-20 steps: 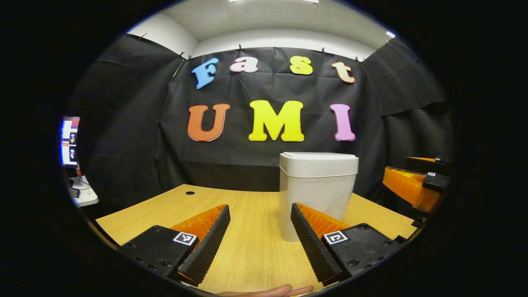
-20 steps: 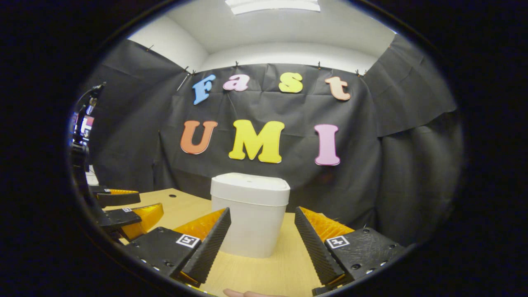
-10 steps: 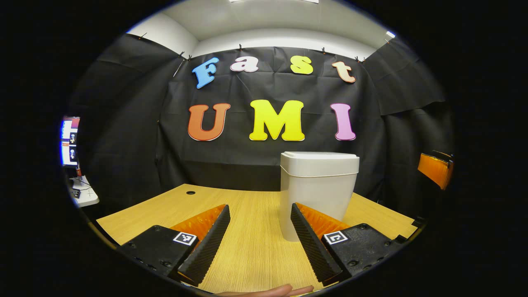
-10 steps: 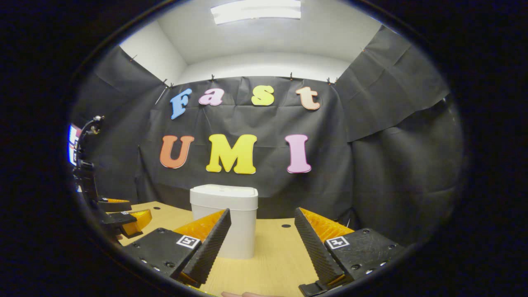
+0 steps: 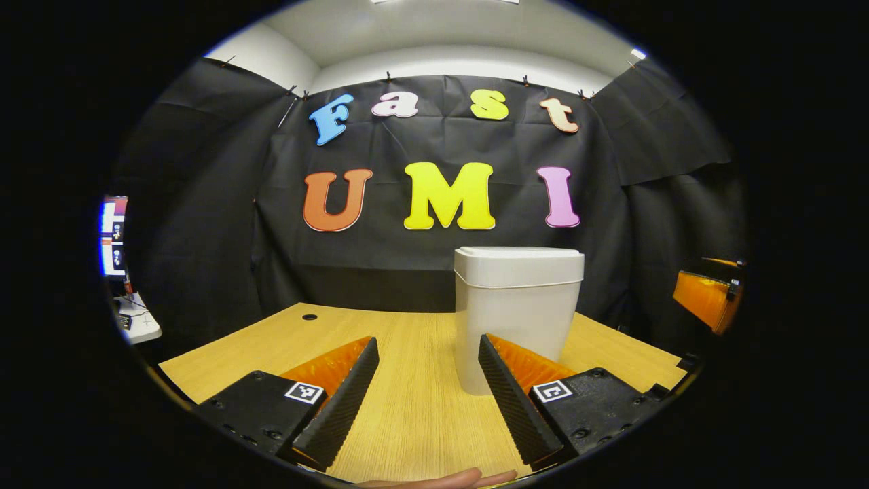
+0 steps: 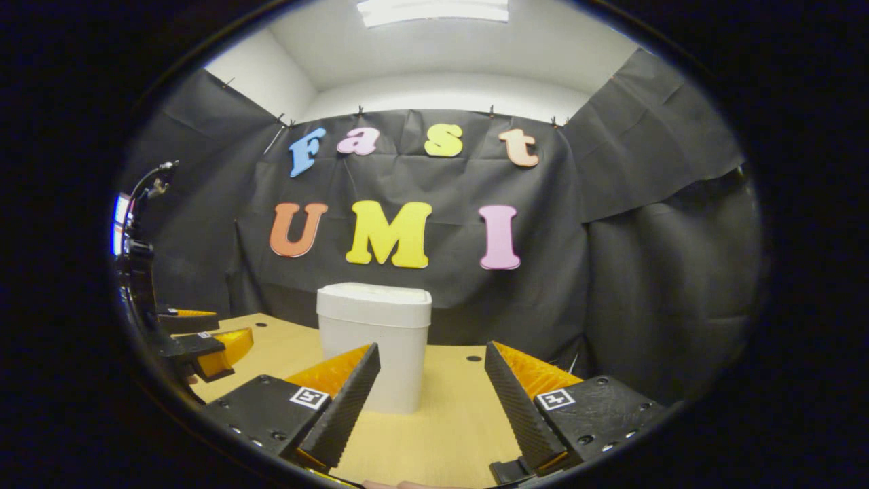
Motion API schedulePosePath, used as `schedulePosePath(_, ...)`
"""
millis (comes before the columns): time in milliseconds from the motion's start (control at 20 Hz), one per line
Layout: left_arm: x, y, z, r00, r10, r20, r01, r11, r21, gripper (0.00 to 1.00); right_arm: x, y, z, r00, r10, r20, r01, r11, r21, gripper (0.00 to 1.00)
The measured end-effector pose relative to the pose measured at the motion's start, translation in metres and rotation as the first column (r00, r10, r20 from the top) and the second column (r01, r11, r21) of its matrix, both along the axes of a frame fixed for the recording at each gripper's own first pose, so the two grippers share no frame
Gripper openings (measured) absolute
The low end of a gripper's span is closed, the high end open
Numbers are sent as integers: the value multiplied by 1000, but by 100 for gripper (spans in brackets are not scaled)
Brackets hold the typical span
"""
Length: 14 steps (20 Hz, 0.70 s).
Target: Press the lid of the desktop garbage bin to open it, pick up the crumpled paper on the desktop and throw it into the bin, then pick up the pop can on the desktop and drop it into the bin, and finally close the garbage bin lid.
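The left tongs [image 5: 424, 390] hang spread and empty over the desk [image 5: 271, 343]. Just ahead stands the garbage bin [image 5: 517, 316], its lid [image 5: 519, 258] shut. The right tongs [image 6: 431, 401] gape empty too. Judging by this, either nothing has begun or everything is done.

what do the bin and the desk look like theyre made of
The bin looks like moulded plastic, off-white and matt: smooth walls, rounded corners, soft even shading, with a seam under its closed lid. The desk looks like wood-grain laminate or veneer over board: fine straight light grain, low sheen, and a round cable hole. Solid wood can't be ruled out.
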<state>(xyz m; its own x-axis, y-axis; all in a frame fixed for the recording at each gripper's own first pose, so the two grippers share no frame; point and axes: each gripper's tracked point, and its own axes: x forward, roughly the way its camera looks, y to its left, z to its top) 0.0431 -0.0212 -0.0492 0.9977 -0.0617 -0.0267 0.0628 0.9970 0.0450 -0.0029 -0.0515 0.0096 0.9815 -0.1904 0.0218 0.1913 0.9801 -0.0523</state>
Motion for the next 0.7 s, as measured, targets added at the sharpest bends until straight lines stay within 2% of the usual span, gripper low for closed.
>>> schedulePosePath(50, 0, 1, 1, 1000, 1, 1, -1, 1000, 1, 96, 1, 1, -3, 1000, 9, -16, -9, 1000, 5, 95)
schedulePosePath(100, 0, 1, 1, 1000, 1, 2, -1, 1000, 4, 100, 2, 0, -7, 1000, 7, -29, -7, 1000, 15, 98)
schedulePosePath(250, -1, 0, 1, 1000, -4, 2, 4, 1000, 6, 100, 6, -7, -12, 999, -6, -51, 8, 999, 41, 95)
schedulePosePath(300, -1, 0, -1, 1000, -3, 0, 3, 1000, 5, 96, 5, -9, -14, 998, -8, -57, 11, 998, 56, 95)
schedulePosePath(350, -1, 0, -1, 1000, -1, -2, 1, 1000, 5, 96, 5, -10, -15, 998, -7, -60, 11, 997, 70, 95)
schedulePosePath(400, -1, 0, -1, 1000, 0, -3, 0, 1000, 5, 100, 6, -12, -16, 998, -7, -63, 12, 997, 79, 95)
schedulePosePath(450, -1, -1, -1, 1000, -2, -4, 2, 1000, 6, 96, 6, -14, -18, 998, -8, -66, 14, 997, 79, 97)
schedulePosePath(500, -1, -1, -1, 1000, -4, -4, 4, 1000, 9, 100, 6, -17, -20, 997, -15, -70, 20, 997, 75, 97)
schedulePosePath(600, -1, -1, -3, 1000, -12, -3, 12, 1000, 17, 100, 7, -21, -22, 997, -24, -76, 29, 997, 75, 95)
schedulePosePath(700, -2, -1, -3, 1000, -22, -4, 22, 999, 24, 96, 8, -21, -24, 996, -23, -82, 29, 996, 85, 97)
